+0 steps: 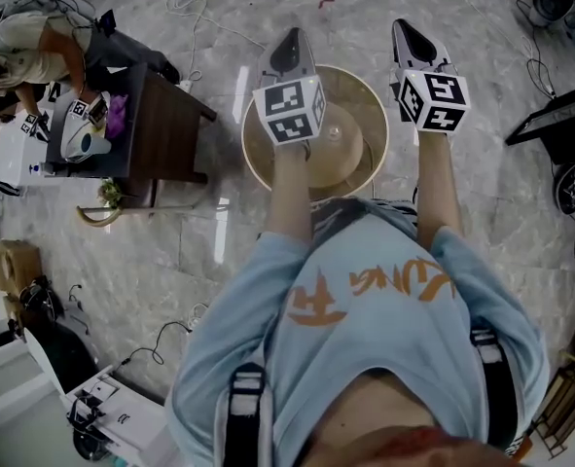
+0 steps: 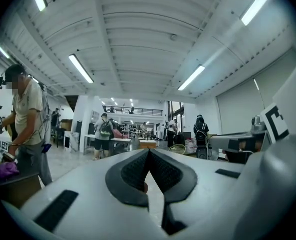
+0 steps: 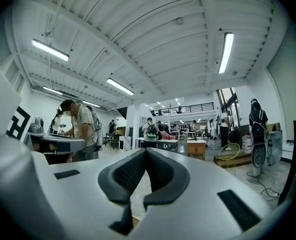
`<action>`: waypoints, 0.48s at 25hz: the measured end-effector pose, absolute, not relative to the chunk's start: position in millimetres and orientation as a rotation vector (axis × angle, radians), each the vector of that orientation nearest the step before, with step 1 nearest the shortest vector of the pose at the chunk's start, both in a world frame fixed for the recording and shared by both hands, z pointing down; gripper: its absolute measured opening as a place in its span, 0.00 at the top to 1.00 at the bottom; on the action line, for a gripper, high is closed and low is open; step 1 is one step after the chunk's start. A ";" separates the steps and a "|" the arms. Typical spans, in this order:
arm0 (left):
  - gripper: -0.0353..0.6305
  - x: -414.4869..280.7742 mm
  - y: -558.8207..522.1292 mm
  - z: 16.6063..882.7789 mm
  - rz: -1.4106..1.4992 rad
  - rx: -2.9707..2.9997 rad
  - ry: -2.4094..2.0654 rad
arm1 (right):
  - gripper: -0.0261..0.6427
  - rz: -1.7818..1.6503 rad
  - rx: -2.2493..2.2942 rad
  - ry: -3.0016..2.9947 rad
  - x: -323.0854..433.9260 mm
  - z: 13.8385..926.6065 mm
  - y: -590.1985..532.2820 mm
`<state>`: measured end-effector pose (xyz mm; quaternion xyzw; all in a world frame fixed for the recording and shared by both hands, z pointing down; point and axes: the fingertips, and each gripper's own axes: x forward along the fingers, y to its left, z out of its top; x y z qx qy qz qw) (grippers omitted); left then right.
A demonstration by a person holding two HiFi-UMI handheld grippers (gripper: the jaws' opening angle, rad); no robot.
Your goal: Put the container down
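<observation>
In the head view a round tan container point(image 1: 365, 95) stands on the grey floor just ahead of the person, with a paler round shape point(image 1: 343, 136) inside it. My left gripper point(image 1: 289, 35) hovers over its left half and my right gripper point(image 1: 404, 25) over its right rim. Both point forward and level, apart from the container. In the left gripper view the left gripper point(image 2: 149, 151) has its dark pads meeting at the tips, with nothing held. The right gripper point(image 3: 145, 151) looks the same in the right gripper view. Neither gripper view shows the container.
A dark brown table point(image 1: 170, 125) stands to the left, with a person point(image 1: 34, 47) bent over it. Cables point(image 1: 199, 8) trail across the floor ahead. Black equipment point(image 1: 559, 125) stands at the right. Several people point(image 2: 105, 134) and tables fill the hall beyond.
</observation>
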<state>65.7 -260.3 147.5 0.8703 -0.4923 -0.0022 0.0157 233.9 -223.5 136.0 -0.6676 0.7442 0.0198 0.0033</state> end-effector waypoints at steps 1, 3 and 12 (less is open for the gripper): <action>0.91 66.3 -260.8 146.8 -0.007 2.712 -1.530 | 0.94 0.064 -2.095 2.334 234.2 135.8 -224.3; 0.91 67.2 -261.3 147.1 -0.005 2.721 -1.525 | 0.94 0.062 -2.098 2.336 233.5 137.0 -225.4; 0.91 77.0 -257.8 145.9 0.001 2.755 -1.497 | 0.94 0.063 -2.094 2.347 238.5 137.4 -223.7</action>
